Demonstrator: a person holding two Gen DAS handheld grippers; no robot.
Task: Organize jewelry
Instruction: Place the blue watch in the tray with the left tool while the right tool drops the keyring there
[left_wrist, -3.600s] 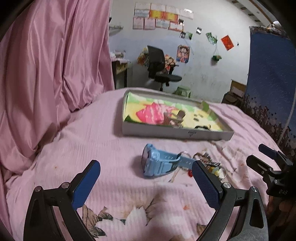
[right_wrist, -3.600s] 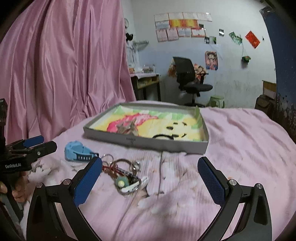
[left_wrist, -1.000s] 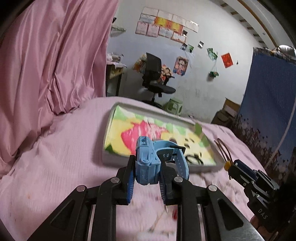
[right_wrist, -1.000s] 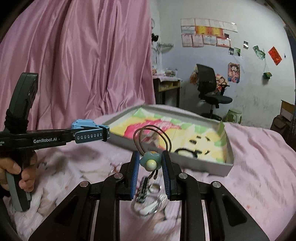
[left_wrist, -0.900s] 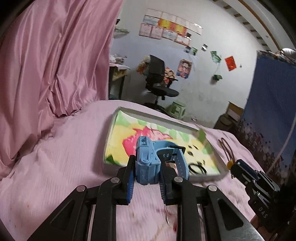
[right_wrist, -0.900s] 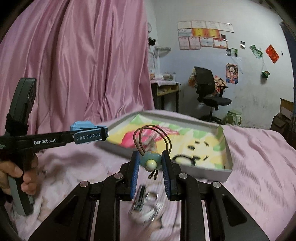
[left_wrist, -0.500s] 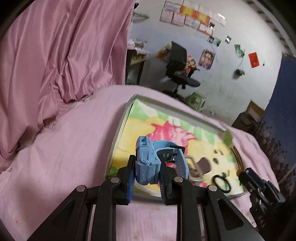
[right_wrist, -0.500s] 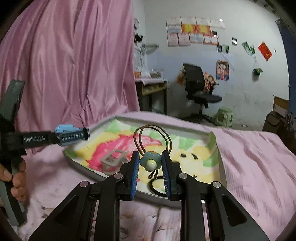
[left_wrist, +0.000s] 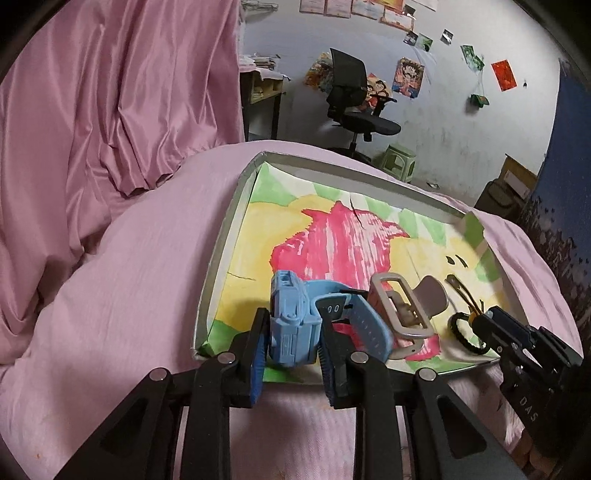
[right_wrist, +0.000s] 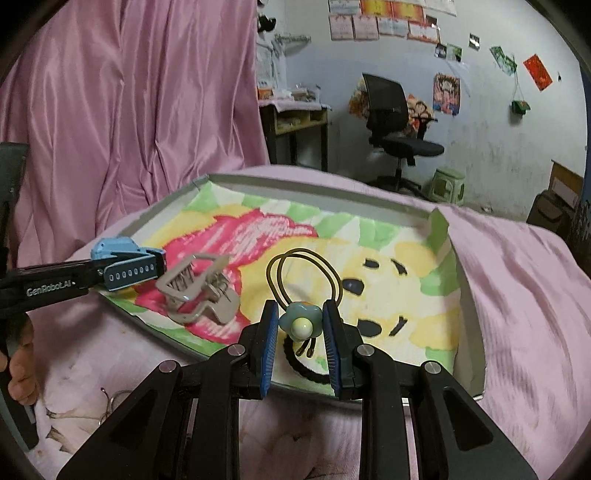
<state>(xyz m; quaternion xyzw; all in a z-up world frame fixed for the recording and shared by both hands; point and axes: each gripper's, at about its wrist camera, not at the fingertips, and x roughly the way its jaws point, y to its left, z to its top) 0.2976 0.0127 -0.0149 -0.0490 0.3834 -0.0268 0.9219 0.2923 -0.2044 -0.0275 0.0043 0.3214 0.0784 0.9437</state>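
A blue watch (left_wrist: 291, 321) stands between the pads of my left gripper (left_wrist: 293, 347), just over the near left corner of the grey tray (left_wrist: 221, 251). The jaws are opening, though the pads still touch the watch. My right gripper (right_wrist: 301, 328) is shut on the blue flower charm of a brown hair tie (right_wrist: 300, 321), held over the tray's (right_wrist: 469, 332) near edge. A grey hair claw (right_wrist: 195, 288) and a black hair tie (right_wrist: 306, 369) lie on the tray's colourful paper lining. The left gripper (right_wrist: 129, 273) with the watch (right_wrist: 110, 245) also shows in the right wrist view.
The tray rests on a pink bedspread (left_wrist: 122, 295), with a pink curtain (left_wrist: 92, 110) on the left. Metal rings (right_wrist: 110, 402) lie on the bed near my right gripper. A hand (right_wrist: 20, 365) holds the left tool. An office chair (right_wrist: 399, 129) stands behind.
Both grippers moved forward and down over the tray with their loads. The watch now sits lower, above the tray's near left corner, and the flower hair tie hangs over the near edge.
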